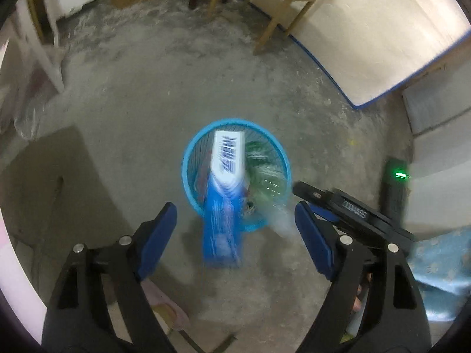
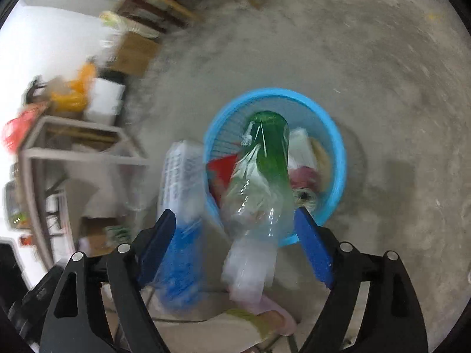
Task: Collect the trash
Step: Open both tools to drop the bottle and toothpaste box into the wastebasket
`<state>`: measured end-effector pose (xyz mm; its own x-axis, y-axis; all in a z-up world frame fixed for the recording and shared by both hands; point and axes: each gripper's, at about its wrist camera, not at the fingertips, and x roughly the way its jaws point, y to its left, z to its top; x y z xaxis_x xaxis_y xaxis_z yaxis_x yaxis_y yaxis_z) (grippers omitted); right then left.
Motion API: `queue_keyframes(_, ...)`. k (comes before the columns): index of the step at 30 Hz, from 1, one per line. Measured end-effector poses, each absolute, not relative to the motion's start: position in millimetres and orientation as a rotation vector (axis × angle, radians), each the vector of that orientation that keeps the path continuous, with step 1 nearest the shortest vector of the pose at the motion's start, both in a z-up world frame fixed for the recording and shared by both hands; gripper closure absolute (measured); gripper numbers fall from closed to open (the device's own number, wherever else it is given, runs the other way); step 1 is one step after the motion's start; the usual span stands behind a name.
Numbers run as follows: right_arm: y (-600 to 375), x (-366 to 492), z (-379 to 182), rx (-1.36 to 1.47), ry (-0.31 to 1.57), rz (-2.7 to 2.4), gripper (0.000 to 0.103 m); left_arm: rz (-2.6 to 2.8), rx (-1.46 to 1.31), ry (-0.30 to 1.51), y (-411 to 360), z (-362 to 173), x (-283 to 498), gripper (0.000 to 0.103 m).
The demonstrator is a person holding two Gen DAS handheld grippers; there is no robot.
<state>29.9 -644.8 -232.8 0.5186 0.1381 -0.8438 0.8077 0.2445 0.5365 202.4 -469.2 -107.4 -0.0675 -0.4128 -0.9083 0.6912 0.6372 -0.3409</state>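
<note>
Both tongs, left (image 1: 235, 232) and right (image 2: 235, 241), gape wide, pads clear; the light box (image 1: 226, 176) and crushable bottle (image 2: 259, 176) drop basketward (image 2: 338, 153).

Round basket (image 1: 188, 173), bright sky blue, thin ribbed slats along its wall. Box (image 1: 225, 176), white at one end with blue lettering, solid blue at the other. Bottle (image 2: 265, 176), see-through with a green label. Red scrap (image 2: 222, 169) inside. Floor (image 1: 147, 88), mottled grey. Gripper pads (image 1: 160, 235) are navy on black arms.
</note>
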Motion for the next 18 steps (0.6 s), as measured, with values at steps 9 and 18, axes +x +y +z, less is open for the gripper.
queue_keyframes(9,-614,-4,-246,1.24,0.954,-0.612,0.023,-0.937,0.262,1.268,-409,-72,205,0.025)
queue_keyframes(18,-579,-25,-168,1.017,0.902,-0.623,0.023,-0.92,0.22,1.076,-327,-2,189,0.025)
